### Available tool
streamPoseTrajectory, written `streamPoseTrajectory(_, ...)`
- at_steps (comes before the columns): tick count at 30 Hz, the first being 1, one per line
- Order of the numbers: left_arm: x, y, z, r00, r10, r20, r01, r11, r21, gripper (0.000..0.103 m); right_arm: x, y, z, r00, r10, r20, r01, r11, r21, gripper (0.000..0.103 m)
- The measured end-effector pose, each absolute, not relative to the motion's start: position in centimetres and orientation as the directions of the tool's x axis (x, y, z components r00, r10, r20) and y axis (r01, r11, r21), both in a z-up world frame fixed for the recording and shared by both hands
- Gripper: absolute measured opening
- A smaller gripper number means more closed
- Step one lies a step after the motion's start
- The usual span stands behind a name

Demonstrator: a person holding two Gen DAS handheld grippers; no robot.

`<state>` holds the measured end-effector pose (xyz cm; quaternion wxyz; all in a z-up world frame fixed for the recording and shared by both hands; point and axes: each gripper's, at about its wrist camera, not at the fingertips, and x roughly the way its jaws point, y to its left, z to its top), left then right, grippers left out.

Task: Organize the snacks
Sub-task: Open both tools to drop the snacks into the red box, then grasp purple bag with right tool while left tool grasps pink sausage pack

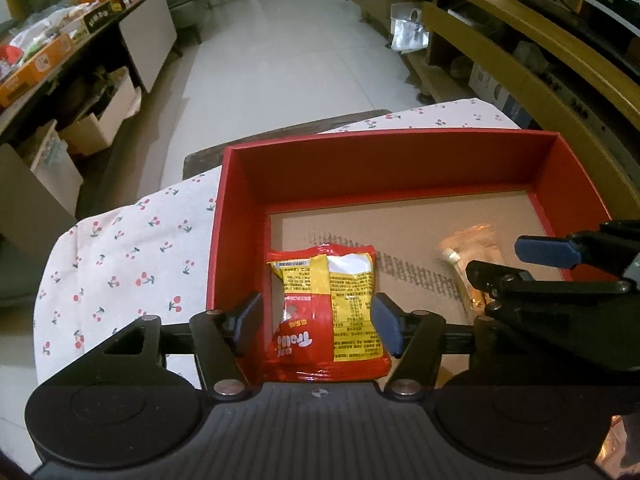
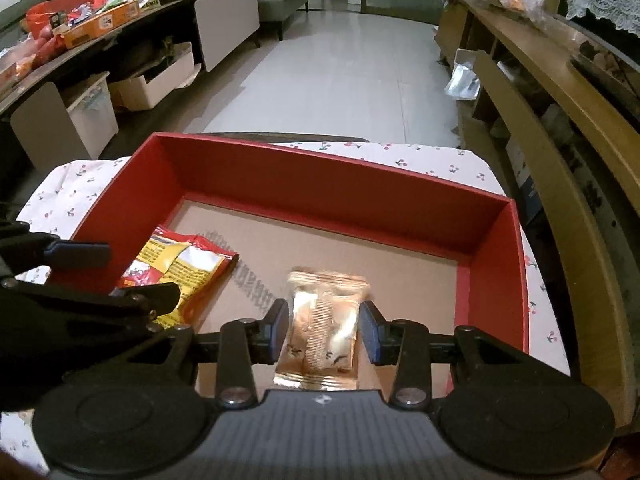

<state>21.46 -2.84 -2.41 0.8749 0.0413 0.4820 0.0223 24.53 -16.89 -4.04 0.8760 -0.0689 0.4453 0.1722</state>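
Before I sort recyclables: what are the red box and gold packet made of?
Red box: apparently matte paper-covered cardboard, given the bare brown board floor. Gold packet: looks like glossy plastic or foil film, reflective and crinkled, with a ribbed seam.

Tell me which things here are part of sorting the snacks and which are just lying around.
Job: red box, red-and-yellow snack packet, gold snack packet, left gripper, right gripper.
Lying about: cherry-print cloth, silver bag, white bins.

Both wrist cameras look steeply down, close in, sharing the red box (image 1: 384,152) (image 2: 320,176) from adjacent sides.
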Motion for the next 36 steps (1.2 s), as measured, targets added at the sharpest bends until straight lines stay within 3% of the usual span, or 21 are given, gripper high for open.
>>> streamPoseTrajectory(10, 19.7, -2.6, -0.7, 0.564, 0.057, -0.824, 0.005, 0.997, 0.072, 0.075, 22.5, -17.8, -1.7, 0.581, 0.246, -0.776, -0.339, 0.94, 0.044, 0.059)
streamPoseTrajectory(24, 11.2, -1.3, 0.6, 0.558, -0.013, -0.829, 0.023, 1.0, 0.0, 0.079, 14.0, -19.2, 0.0, 0.549, 0.33, -0.768, -0.356, 0.924, 0.142, 0.062)
streamPoseTrajectory(32, 6.9, 1.4, -1.2, 0.487, -0.007, -0.873, -0.014, 1.0, -0.016, 0.08, 11.1, -15.6, -1.9, 0.435, 0.409, -0.802, -0.491, 0.854, 0.169, 0.067)
streamPoseTrajectory(36, 5.9, 2.6, -1.5, 0.472, -0.001, -0.881, -0.033, 0.999, -0.019, 0.081, 11.6, -14.9, -3.0, 0.381, 0.438, -0.814, -0.518, 0.831, 0.203, 0.076)
